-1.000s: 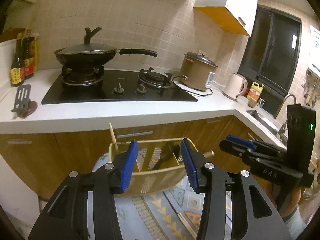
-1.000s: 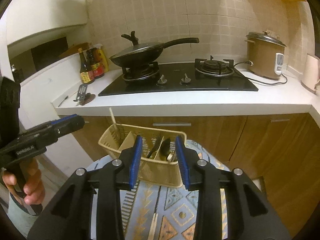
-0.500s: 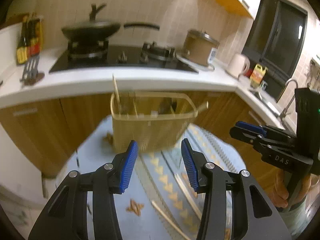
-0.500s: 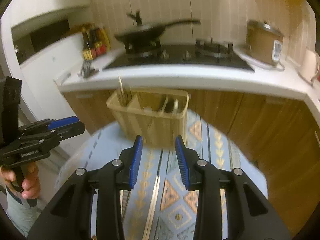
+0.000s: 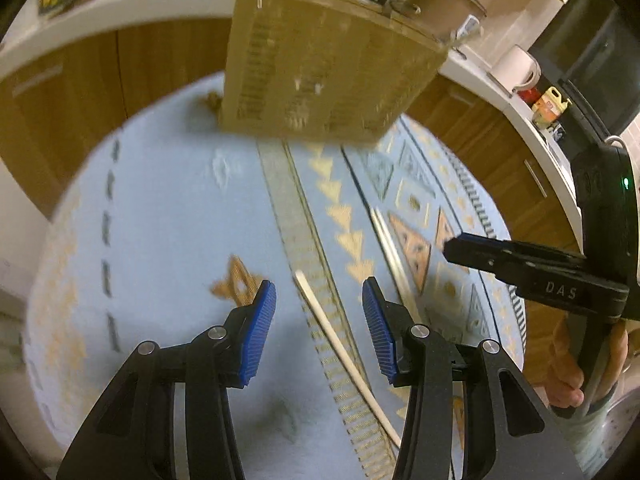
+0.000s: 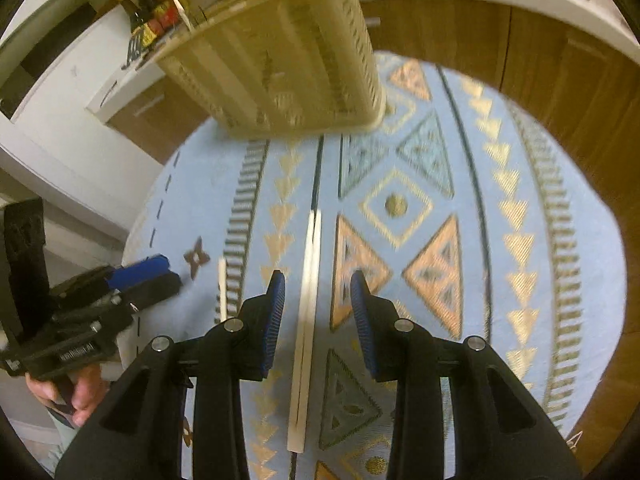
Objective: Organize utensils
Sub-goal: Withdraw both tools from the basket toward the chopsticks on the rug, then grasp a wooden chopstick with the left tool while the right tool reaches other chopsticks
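A beige slotted utensil basket (image 5: 320, 64) stands at the far side of a round table with a blue patterned cloth (image 5: 168, 216); it also shows in the right wrist view (image 6: 280, 60). A single pale chopstick (image 5: 340, 344) lies on the cloth between the fingers of my open left gripper (image 5: 318, 308). A pair of pale chopsticks (image 6: 306, 320) lies side by side between the fingers of my open right gripper (image 6: 318, 300). Another chopstick (image 6: 222, 288) lies to their left. Each gripper shows in the other's view, the right one (image 5: 520, 268) and the left one (image 6: 120, 280). Both are empty.
Wooden cabinets (image 5: 120, 60) and a white counter run behind the table. A rice cooker (image 5: 444, 4), a kettle (image 5: 518, 68) and sauce bottles (image 6: 156, 20) stand on the counter. The table edge curves close on both sides.
Both grippers have tilted down and moved lower toward the tablecloth. The basket has shifted to the top of both views, and the chopsticks now lie between the fingers.
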### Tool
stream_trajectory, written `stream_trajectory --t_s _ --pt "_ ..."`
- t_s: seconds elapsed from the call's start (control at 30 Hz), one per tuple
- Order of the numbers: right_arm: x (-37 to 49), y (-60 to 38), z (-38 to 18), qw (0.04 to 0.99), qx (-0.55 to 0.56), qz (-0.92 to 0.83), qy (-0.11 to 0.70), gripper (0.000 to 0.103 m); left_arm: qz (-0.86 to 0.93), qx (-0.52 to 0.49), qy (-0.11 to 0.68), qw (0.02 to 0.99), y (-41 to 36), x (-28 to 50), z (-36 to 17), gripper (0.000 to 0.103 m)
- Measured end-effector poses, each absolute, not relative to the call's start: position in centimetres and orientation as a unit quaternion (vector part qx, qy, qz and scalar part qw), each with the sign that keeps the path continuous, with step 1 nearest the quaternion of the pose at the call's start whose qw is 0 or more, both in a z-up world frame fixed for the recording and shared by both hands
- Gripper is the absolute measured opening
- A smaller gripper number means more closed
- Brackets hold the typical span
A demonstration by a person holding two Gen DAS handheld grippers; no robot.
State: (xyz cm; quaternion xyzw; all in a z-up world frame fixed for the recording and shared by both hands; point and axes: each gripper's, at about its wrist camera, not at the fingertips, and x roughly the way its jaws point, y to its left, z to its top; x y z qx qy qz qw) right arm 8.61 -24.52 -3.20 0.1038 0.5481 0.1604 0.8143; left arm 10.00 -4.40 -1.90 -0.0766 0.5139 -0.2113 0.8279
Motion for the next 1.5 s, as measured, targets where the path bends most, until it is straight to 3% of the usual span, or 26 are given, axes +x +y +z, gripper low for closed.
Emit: stream_trajectory --t_s 0.2,0.6,0.7,0.8,0.93,1.5 --pt "8.9 -24.4 -4.6 0.806 0.108 0.158 0.559 0.031 -0.186 -0.053 0.526 0.828 -6.1 8.8 -4.7 0.044" --pt "10.3 -23.1 -5.5 0.799 0.091 0.159 0.573 0.031 -0.139 0.057 0.497 0.855 -10.1 6.6 -5.0 0.044" --pt "10.7 -22.5 -5.6 0.797 0.085 0.159 0.576 0.031 -0.138 0.090 0.489 0.857 -10.4 6.3 -5.1 0.035" --pt "11.0 -21.8 -5.8 0.795 0.077 0.161 0.580 0.031 -0.144 0.103 0.488 0.855 -9.8 6.3 -4.9 0.014" --pt "11.4 -20.6 -6.2 0.791 0.061 0.161 0.587 0.031 -0.174 0.093 0.490 0.849 -8.5 6.8 -4.7 0.008" --pt "12.2 -17.0 -6.9 0.785 -0.005 0.123 0.607 0.031 -0.244 0.070 0.536 0.805 -6.5 10.0 -4.1 0.009"
